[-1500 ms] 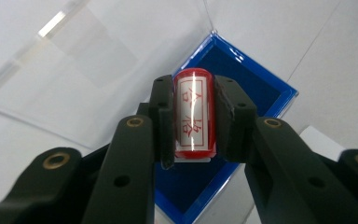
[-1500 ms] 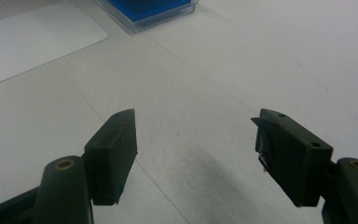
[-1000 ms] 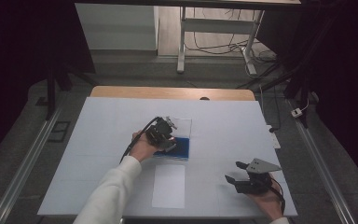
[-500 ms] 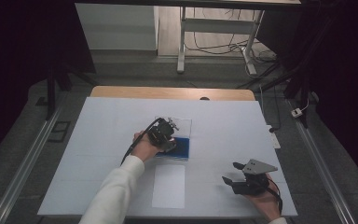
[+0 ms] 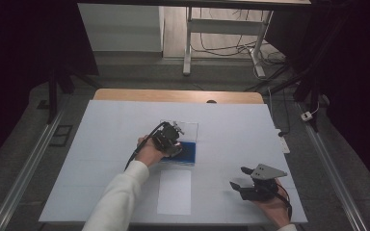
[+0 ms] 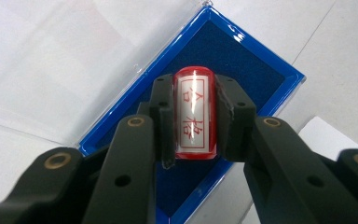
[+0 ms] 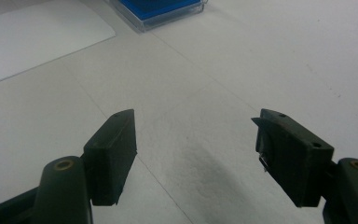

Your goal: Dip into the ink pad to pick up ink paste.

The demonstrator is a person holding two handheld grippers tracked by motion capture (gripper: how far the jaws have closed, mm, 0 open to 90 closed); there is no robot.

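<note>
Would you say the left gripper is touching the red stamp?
Touching. In the left gripper view, the left gripper presses both jaws against the red stamp's sides.

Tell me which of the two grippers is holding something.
The left gripper, over the blue-lined clear plastic ink pad case, is shut on a red cylindrical stamp with a white label. The right gripper is open, with bare white table between its jaws.

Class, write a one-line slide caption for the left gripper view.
Left gripper shut on a red cylindrical stamp, held above a blue ink pad in its clear case.
</note>
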